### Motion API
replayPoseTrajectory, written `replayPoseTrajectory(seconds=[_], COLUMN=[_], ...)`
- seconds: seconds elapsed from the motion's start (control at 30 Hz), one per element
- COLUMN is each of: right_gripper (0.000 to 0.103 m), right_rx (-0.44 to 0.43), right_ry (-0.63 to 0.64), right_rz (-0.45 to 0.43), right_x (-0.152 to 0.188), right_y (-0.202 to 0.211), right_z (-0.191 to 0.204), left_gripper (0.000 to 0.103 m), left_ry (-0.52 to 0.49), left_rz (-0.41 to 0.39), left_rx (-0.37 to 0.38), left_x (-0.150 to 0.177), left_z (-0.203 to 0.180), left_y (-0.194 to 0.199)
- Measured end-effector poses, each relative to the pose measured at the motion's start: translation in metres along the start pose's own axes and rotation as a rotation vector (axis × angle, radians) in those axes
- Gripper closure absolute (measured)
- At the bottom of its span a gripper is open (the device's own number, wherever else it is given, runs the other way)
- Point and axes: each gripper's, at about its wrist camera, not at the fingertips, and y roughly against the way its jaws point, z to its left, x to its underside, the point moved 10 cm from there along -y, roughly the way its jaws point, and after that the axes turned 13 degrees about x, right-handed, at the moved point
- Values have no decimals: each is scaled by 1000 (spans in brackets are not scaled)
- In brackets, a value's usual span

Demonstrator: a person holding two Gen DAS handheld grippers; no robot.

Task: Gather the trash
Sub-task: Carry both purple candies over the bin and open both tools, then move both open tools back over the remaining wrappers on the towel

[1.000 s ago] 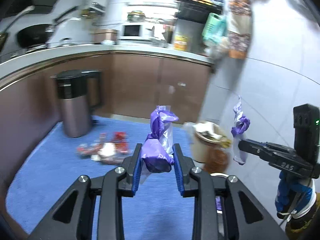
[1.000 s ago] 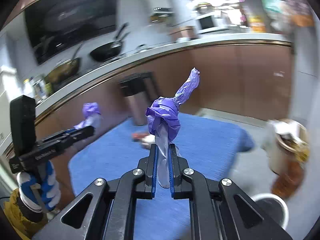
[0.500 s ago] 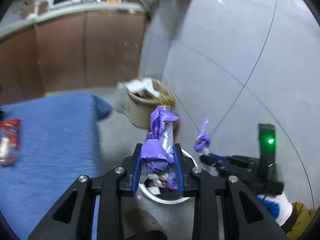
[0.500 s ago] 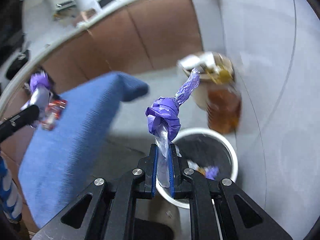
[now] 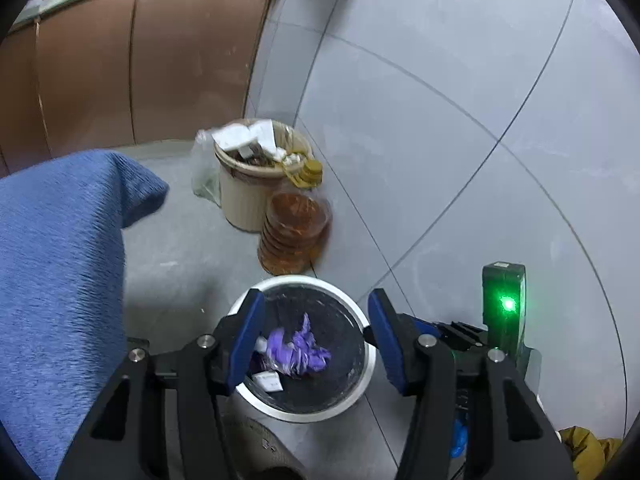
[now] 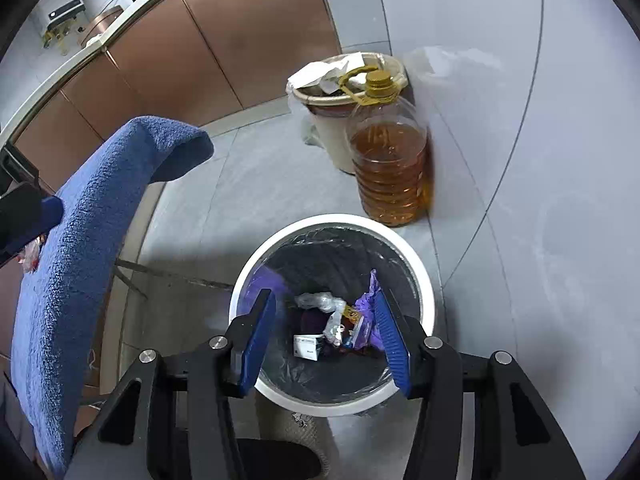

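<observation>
Grey floor tiles and a pale tiled wall surround the white bin [image 6: 427,280] below you, lined with a black bag. Your left gripper [image 5: 316,340] hangs over it with jaws wide apart, gripping nothing; a crumpled purple wrapper [image 5: 298,354] lies inside the bin. Your right gripper [image 6: 325,336] is also spread wide and empty above the bin, where another purple wrapper [image 6: 366,308] lies by a small white box [image 6: 306,346]. Just beyond the bin stands an oil jug [image 6: 390,160], touching a beige bucket [image 6: 332,136]. Beside you hangs a blue cloth [image 6: 76,240]
</observation>
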Motion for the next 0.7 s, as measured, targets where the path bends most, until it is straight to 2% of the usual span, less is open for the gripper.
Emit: replayPoseTrajectory(seconds=[0.13, 0.2, 0.23, 0.3, 0.37, 0.57, 0.7], right_gripper=[31, 18, 15, 0, 0, 0, 0], right_rx=[-17, -43, -53, -90, -150, -273, -358], right_ry=[-14, -9, -8, -7, -8, 87, 200], right_rz=[-65, -126, -155, -231, -293, -448, -439], right_x=[-11, -23, -28, -39, -49, -67, -70], right_y=[24, 45, 55, 82, 109, 173, 193], right_z=[6, 17, 22, 38, 56, 120, 182], left_gripper=[51, 51, 51, 51, 51, 51, 51], left_ry=[-24, -25, -24, -25, -29, 39, 126], left_rz=[-98, -166, -190, -221, -245, -315, -337], left_rx=[-64, -101, -119, -163, -231, -350, -433], left_x=[-10, -13, -14, -13, -8, 13, 37], left_z=[8, 15, 20, 28, 39, 92, 146], left_y=[42, 72, 85, 110, 140, 220, 273])
